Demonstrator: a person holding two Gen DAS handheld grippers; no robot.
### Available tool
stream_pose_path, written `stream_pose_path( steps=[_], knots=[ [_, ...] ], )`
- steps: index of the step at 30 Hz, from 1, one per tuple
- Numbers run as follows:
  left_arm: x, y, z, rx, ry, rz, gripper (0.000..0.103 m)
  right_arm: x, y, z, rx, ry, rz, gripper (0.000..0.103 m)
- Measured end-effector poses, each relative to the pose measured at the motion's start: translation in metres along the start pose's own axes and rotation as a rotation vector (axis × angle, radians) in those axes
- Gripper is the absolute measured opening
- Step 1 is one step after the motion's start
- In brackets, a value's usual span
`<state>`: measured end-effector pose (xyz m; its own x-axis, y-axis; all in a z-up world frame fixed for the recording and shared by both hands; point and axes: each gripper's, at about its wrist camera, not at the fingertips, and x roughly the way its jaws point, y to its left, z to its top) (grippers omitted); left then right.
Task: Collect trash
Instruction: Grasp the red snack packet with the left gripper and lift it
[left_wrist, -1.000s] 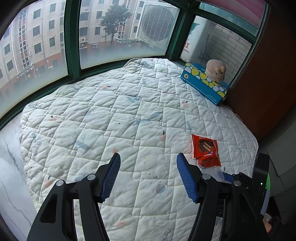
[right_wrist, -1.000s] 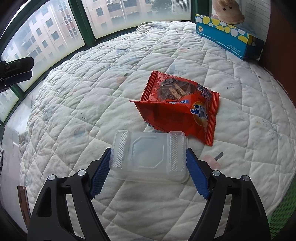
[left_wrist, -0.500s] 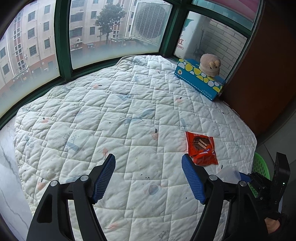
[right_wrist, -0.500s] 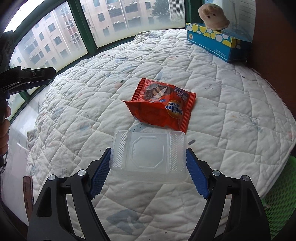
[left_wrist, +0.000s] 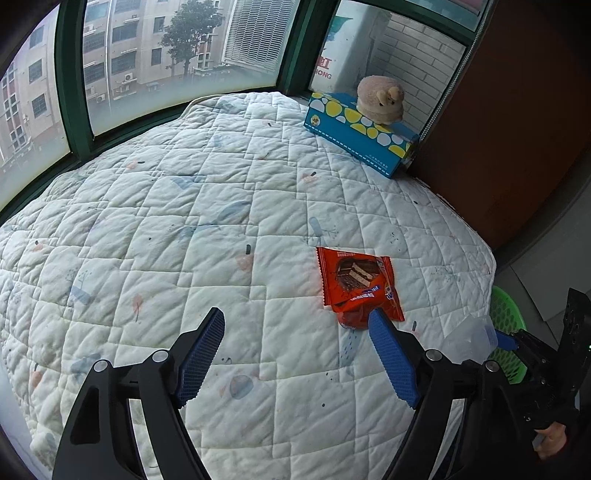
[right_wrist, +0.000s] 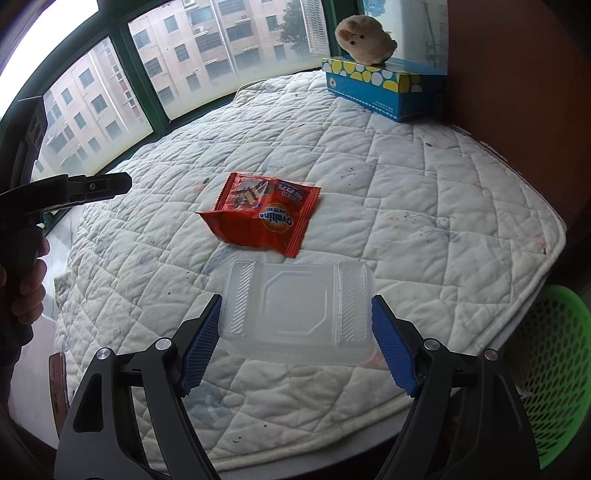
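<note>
My right gripper (right_wrist: 297, 321) is shut on a clear plastic container (right_wrist: 295, 310) and holds it above the quilted bed near its front edge. The container also shows in the left wrist view (left_wrist: 469, 338). A red Ovaltine snack wrapper (right_wrist: 260, 214) lies on the quilt just beyond the container; it also shows in the left wrist view (left_wrist: 358, 286). My left gripper (left_wrist: 295, 332) is open and empty above the quilt, its right finger close to the wrapper's near end. A green mesh basket (right_wrist: 554, 373) stands on the floor beside the bed at the right.
The bed's white quilt (left_wrist: 184, 221) fills the middle. A blue tissue box (left_wrist: 360, 134) with a plush toy (left_wrist: 380, 99) on it stands at the far right corner. A brown panel (left_wrist: 517, 129) lines the right side. Green-framed windows run behind the bed.
My right gripper has drawn back from the wrapper with the container, toward the bed's edge and the basket. My left gripper has shifted right, closer to the wrapper.
</note>
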<state>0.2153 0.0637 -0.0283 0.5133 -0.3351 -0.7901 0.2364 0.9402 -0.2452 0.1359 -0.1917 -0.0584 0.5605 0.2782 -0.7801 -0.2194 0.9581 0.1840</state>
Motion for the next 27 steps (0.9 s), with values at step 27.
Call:
stream_pose_path(
  steps=[27],
  knots=[
    [0.115,-0.028,0.018,-0.104,0.143,-0.159,0.074,-0.029,-0.068,-0.014,0.115,-0.027,-0.067,0.078]
  ],
)
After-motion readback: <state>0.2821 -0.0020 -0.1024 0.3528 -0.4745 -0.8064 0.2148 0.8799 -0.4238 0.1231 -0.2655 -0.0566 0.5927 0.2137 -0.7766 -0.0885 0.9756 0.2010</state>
